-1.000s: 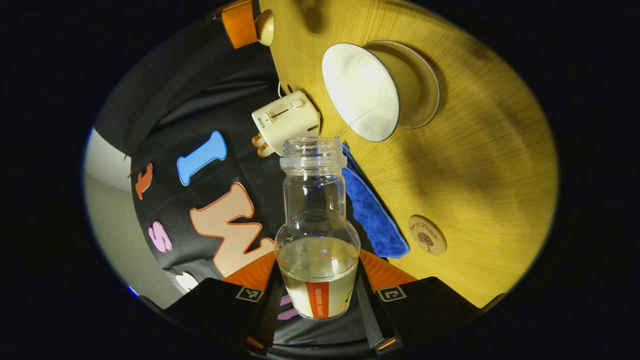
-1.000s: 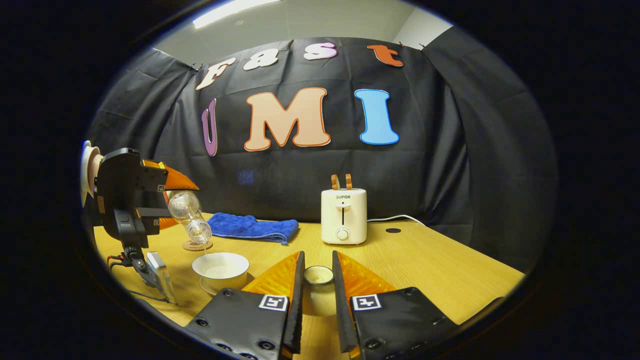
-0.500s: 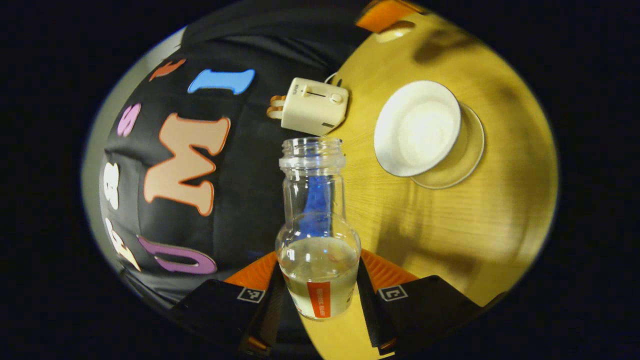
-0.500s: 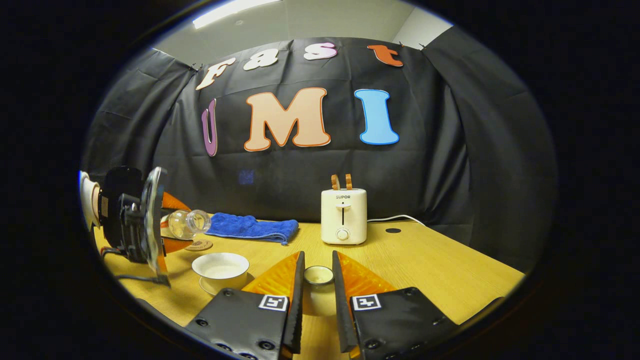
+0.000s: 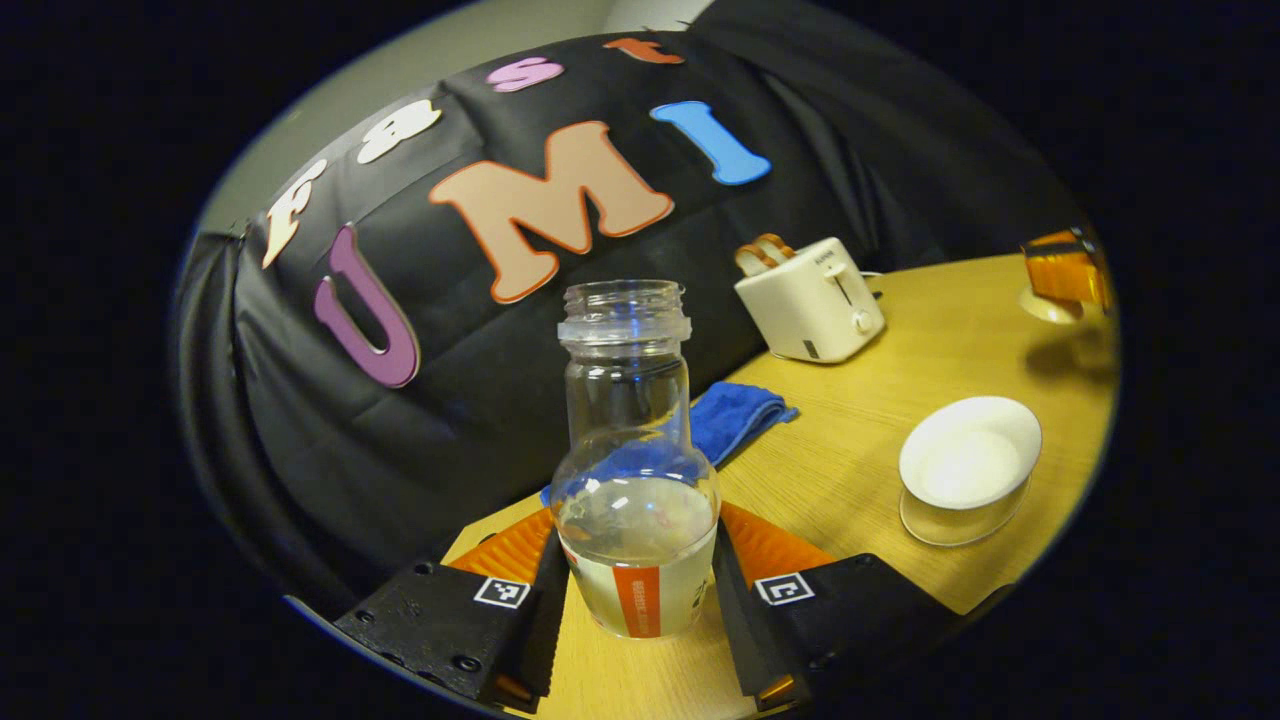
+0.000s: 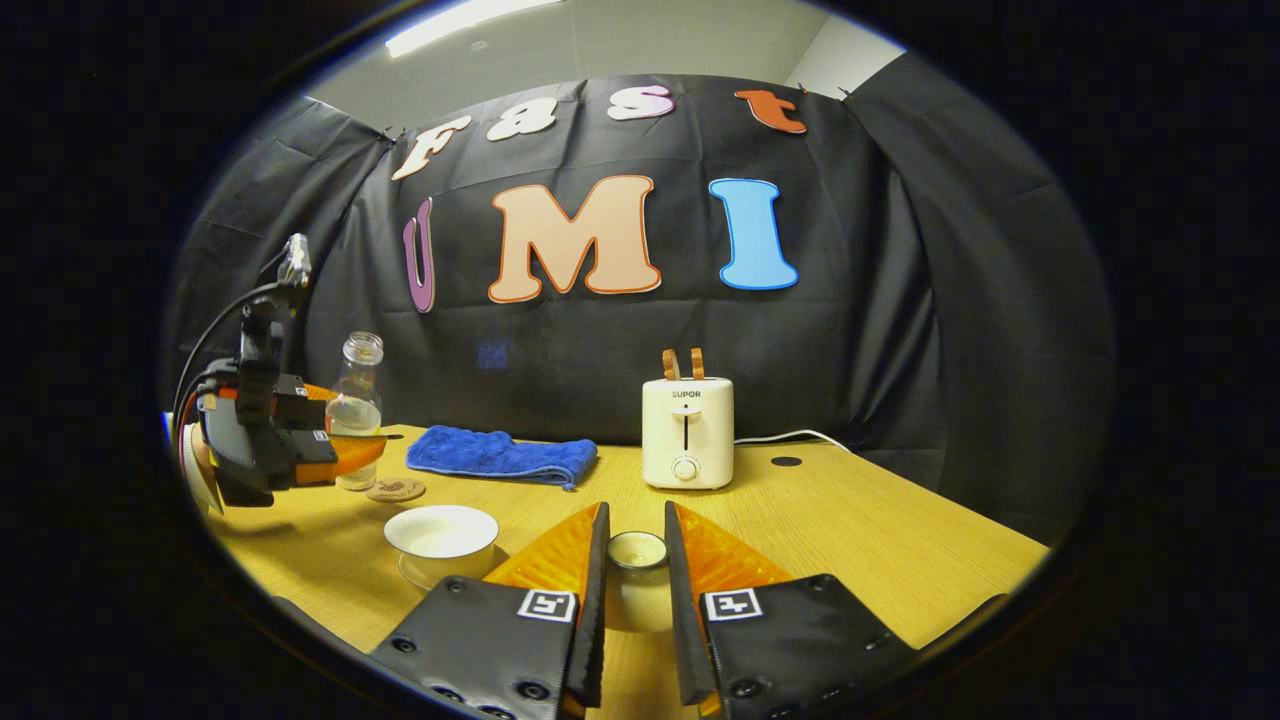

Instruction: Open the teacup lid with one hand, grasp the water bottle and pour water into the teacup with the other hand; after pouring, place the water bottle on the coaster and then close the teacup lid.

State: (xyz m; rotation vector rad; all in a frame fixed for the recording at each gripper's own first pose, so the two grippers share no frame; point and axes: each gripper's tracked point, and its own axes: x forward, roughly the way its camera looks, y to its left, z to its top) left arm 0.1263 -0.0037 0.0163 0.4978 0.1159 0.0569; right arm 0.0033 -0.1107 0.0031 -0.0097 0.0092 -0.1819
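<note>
Clear glass water bottle [image 5: 637,470], open-necked with a red-striped label and roughly a third full, stands upright between the fingers of the left gripper [image 5: 637,590], which press on its lower body from both sides. From the right gripper view the same bottle [image 6: 356,410] is held above the yellow wooden table [image 6: 850,540], just beside and a little behind the small round cork coaster [image 6: 395,490]. The white ceramic teacup [image 6: 441,532] sits uncovered on its saucer, near the coaster and toward the table's front. The right gripper [image 6: 636,560] holds the pale round teacup lid [image 6: 637,549] by its knob, fingers narrow around it, low over the table. A folded blue cloth [image 6: 500,455] and a cream toaster [image 6: 687,432] sit farther back. Pouring looks finished, so the step in hand is setting the bottle on the coaster: keep it vertical, bring its base squarely over the disc, lower gently until it rests flat, and only then ease the fingers apart so it does not tip.
</note>
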